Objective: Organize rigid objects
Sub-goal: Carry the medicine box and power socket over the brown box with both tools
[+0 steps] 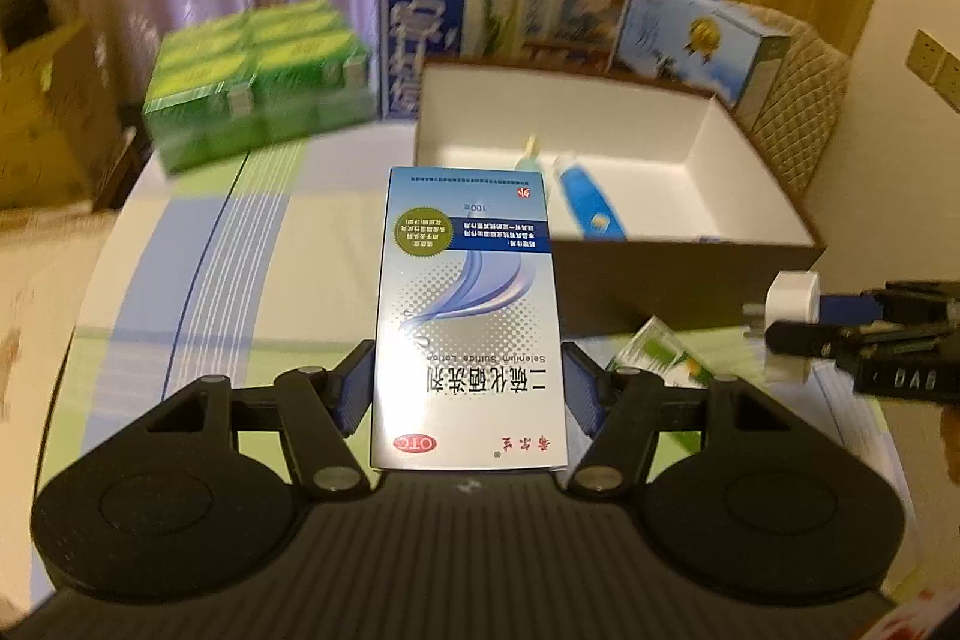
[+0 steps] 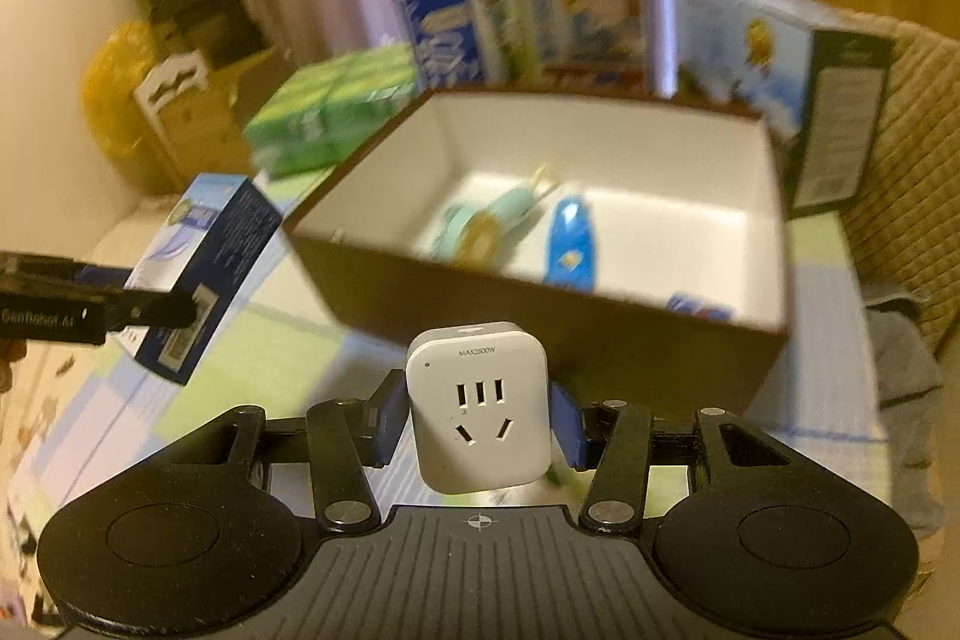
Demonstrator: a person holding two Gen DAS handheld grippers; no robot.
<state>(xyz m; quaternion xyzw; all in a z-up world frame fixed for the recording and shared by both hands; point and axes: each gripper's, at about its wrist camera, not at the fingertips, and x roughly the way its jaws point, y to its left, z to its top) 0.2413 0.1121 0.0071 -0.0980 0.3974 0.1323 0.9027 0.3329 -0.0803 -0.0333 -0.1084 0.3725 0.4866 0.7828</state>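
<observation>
You hold a pale blue cardboard lotion carton (image 1: 468, 316) and a white square plastic socket adapter (image 2: 478, 407) aloft before the open white-lined box (image 2: 606, 142).

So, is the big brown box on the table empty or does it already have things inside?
Not empty. The brown box is open on top, and a blue tube and a pale green item lie inside.

The lotion carton (image 1: 468, 316) is glossy printed card. The socket adapter (image 2: 478, 409) is smooth white plastic, slightly shiny. The open box (image 2: 384, 274) is matt brown card outside and white inside. The chair back (image 1: 804, 100) looks like quilted fabric.
</observation>
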